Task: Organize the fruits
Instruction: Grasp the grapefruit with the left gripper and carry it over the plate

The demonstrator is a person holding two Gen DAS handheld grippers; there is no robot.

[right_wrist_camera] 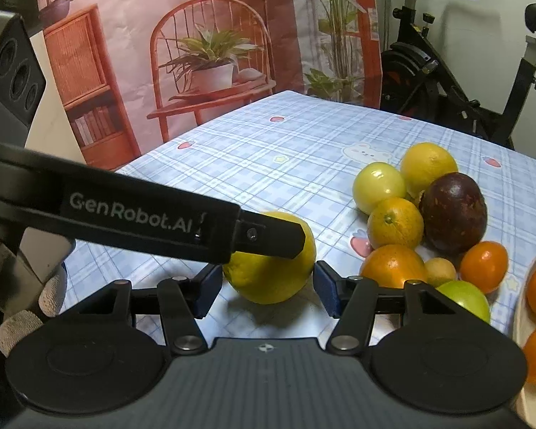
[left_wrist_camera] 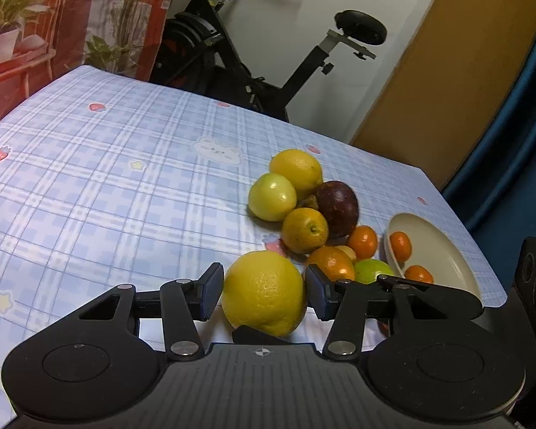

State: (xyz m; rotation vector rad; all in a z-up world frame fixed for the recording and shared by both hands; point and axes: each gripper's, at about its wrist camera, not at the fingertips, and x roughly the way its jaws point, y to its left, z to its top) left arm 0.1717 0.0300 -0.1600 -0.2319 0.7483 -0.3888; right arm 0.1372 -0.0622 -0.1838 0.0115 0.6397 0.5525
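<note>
Fruits: a loose pile on the counter [left_wrist_camera: 89, 164], which is covered by a blue plaid cloth with strawberry and bunny prints.
Large yellow citrus [left_wrist_camera: 264, 293]: sits on the cloth apart from the pile, on its near side, between the fingers of both claws.
Left claw [left_wrist_camera: 264, 295]: its two blue pads flank the yellow citrus, the right pad touching or nearly touching the peel and the left pad just beside it; whether they press cannot be told.
Right claw [right_wrist_camera: 266, 287]: spread around the same citrus [right_wrist_camera: 271, 275], with a sliver of cloth showing between each pad and the peel.
Crossing: in the right wrist view a finger of the left claw [right_wrist_camera: 268, 237] lies over the top of the citrus.
Pile: a second yellow citrus [left_wrist_camera: 296, 171], a pale green fruit [left_wrist_camera: 272, 196], a dark purple fruit [left_wrist_camera: 337, 207], a yellow-orange fruit [left_wrist_camera: 304, 230], several small oranges and a green fruit [left_wrist_camera: 373, 270], all touching one another.
Cream dish [left_wrist_camera: 443, 250]: just right of the pile near the counter's edge, with two small oranges [left_wrist_camera: 400, 246] in it.
Hand: gloved fingertips [right_wrist_camera: 51, 295] show at the left edge of the right wrist view.
Background: an exercise bike [left_wrist_camera: 239, 57] stands beyond the counter.
</note>
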